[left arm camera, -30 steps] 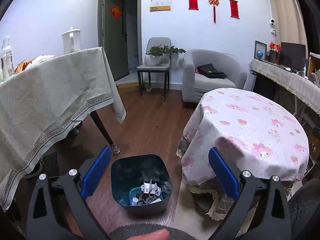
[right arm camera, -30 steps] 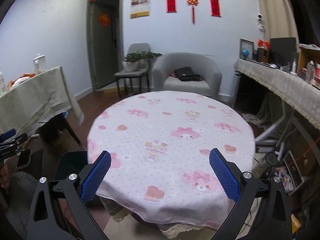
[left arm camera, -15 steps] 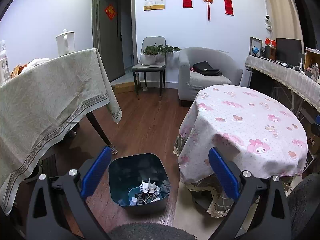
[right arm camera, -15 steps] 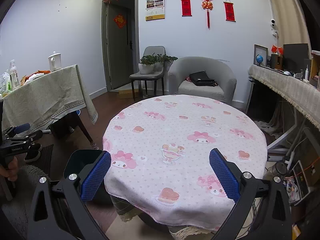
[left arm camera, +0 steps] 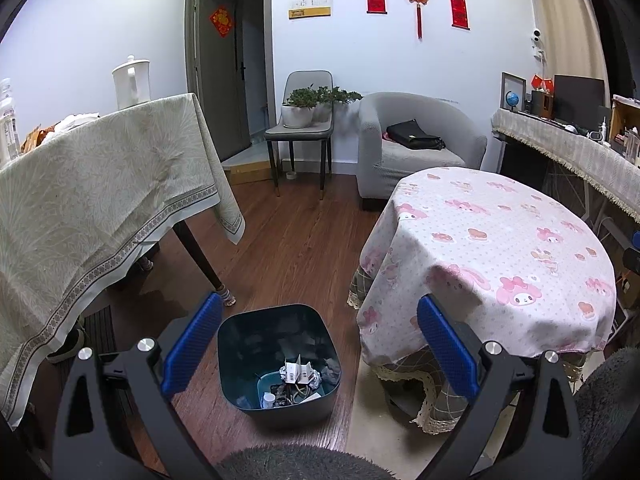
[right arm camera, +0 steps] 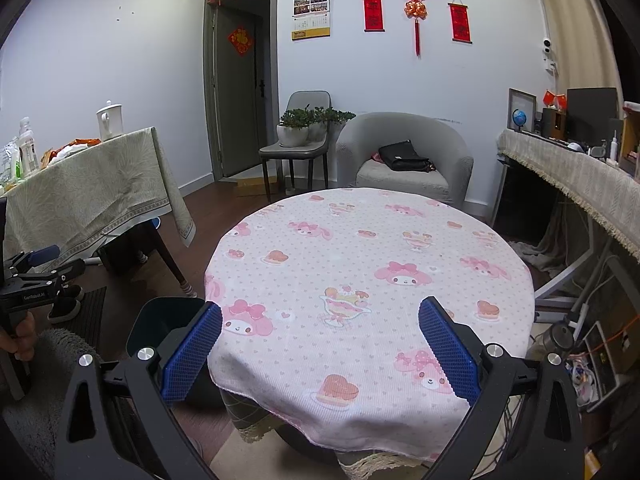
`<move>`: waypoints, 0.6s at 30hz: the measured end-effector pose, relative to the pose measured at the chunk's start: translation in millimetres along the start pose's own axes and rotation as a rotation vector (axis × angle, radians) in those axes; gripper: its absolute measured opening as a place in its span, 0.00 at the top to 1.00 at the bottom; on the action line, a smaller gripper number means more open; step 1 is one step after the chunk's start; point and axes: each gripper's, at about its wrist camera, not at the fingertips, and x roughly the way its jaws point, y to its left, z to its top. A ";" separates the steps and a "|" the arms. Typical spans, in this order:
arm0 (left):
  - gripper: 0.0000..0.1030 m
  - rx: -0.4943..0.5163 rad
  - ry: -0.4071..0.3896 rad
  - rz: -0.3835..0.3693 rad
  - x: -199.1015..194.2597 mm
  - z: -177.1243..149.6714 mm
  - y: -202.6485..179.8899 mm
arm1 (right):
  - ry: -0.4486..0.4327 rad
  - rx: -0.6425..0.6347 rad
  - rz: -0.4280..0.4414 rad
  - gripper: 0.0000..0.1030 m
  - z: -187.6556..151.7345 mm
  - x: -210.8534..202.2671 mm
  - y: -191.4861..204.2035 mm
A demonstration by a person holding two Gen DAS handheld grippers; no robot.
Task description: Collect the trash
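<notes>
Above the bin (left arm camera: 278, 364) holding trash (left arm camera: 298, 374), 2 grippers gape empty; collection appears complete; next, locate remaining litter.

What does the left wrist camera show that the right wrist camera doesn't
Left wrist only: the inside of the bin, with crumpled paper scraps at its bottom. Right wrist only: the left gripper seen from outside, in a hand, plus clutter on the floor beyond the table. Both: the pink round table, grey armchair, potted plants, and open, empty fingers.
</notes>
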 end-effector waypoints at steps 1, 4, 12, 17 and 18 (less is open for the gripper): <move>0.04 -0.002 0.001 0.000 0.0 -0.1 0.2 | 0.000 -0.001 -0.001 0.03 0.0 -0.1 0.1; 0.04 -0.006 0.004 -0.003 0.5 -0.3 0.6 | -0.001 -0.001 -0.001 0.03 -0.4 -0.3 0.4; 0.04 -0.008 0.008 -0.004 1.9 -0.2 1.5 | 0.000 -0.002 0.000 0.03 0.0 -0.4 -0.7; 0.04 -0.010 0.011 -0.004 2.0 -1.1 2.4 | 0.000 -0.001 0.000 0.03 0.0 -0.1 -1.0; 0.04 -0.010 0.011 -0.004 2.2 -0.8 2.3 | 0.000 0.000 0.000 0.03 0.1 -0.2 -1.1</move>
